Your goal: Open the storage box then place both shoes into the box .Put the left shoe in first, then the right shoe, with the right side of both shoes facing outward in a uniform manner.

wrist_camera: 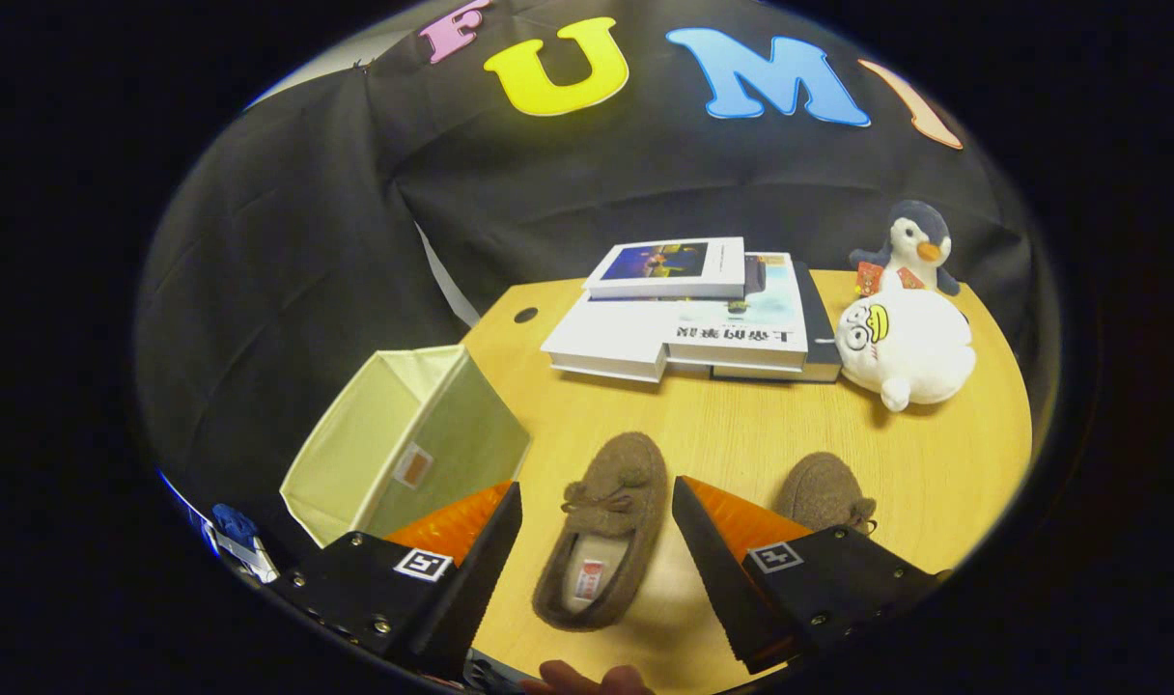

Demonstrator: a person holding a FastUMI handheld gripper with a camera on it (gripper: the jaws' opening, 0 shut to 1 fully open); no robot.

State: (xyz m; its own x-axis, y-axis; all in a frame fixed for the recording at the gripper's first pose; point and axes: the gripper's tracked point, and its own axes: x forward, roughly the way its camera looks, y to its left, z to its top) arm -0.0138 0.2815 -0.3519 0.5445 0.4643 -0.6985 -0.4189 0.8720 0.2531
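Tool (597, 502) spread wide, straddling brown shoe (601, 529); books (688, 319), plush toys (904, 347) beyond; box (408, 439) beside.

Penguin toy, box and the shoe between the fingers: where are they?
Penguin toy (910, 241), gripper view, its white belly.
Box (452, 425), gripper view, its outer side wall.
Shoe (618, 483), gripper view, its fuzzy toe top.
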